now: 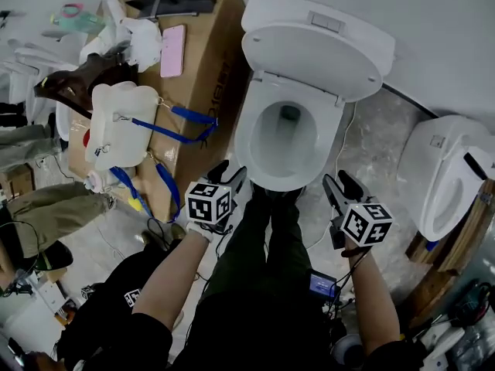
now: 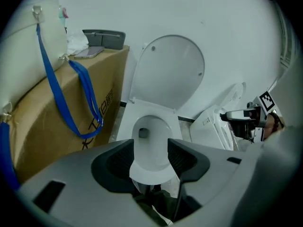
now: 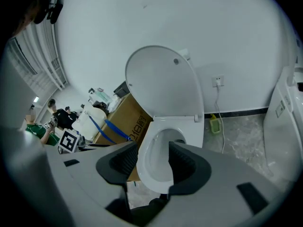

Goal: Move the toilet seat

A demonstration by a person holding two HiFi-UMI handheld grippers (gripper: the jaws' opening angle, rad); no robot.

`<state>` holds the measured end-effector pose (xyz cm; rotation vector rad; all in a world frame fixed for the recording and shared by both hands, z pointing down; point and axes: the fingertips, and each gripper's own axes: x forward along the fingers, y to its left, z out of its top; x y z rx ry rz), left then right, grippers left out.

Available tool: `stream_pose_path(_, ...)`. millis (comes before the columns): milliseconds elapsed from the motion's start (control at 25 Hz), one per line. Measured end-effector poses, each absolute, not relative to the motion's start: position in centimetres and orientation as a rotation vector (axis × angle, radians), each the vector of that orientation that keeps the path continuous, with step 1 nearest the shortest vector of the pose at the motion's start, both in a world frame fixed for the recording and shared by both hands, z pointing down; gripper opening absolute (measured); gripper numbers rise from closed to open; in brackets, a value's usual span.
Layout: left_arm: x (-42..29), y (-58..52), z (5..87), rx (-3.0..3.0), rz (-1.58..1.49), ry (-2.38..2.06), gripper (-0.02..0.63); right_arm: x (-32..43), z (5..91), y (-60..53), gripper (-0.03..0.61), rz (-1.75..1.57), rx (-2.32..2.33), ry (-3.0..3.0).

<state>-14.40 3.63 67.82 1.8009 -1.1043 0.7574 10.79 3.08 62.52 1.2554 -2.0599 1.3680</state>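
Note:
A white toilet (image 1: 282, 141) stands ahead of me, with its oval lid and seat (image 1: 309, 52) raised against the tank. The same raised part (image 2: 170, 72) (image 3: 163, 84) shows in both gripper views, and I cannot tell lid from seat. My left gripper (image 1: 232, 178) hovers by the bowl's front left, open with nothing between its fingers; through its gap (image 2: 150, 148) I see the bowl rim (image 2: 150, 167). My right gripper (image 1: 340, 185) is at the bowl's front right, also open and empty, and its jaws (image 3: 153, 157) frame the bowl (image 3: 163, 148).
A cardboard box (image 1: 201, 60) stands close on the toilet's left, with a white container with blue straps (image 1: 116, 126) and a pink phone (image 1: 172, 50) on it. A second toilet (image 1: 445, 176) stands to the right. The person's legs (image 1: 267, 261) are in front of the bowl.

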Motion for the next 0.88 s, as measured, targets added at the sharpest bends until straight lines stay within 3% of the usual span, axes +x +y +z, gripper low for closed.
stream_pose_path(280, -15.7, 2.4, 73.2, 1.778, 0.791, -1.067, 0.23, 12.3, 69.3, 1.7, 0.218, 1.656, 1.364, -1.922)
stream_pose_path(640, -16.6, 2.6, 82.6, 1.694, 0.817, -0.993, 0.23, 12.0, 81.8, 3.9, 0.219, 1.691, 1.356, -1.734)
stream_pose_path(880, -17.6, 4.8, 86.7, 1.636, 0.83, -0.947, 0.244, 11.4, 85.7, 7.9, 0.235, 1.748, 1.361, -1.641)
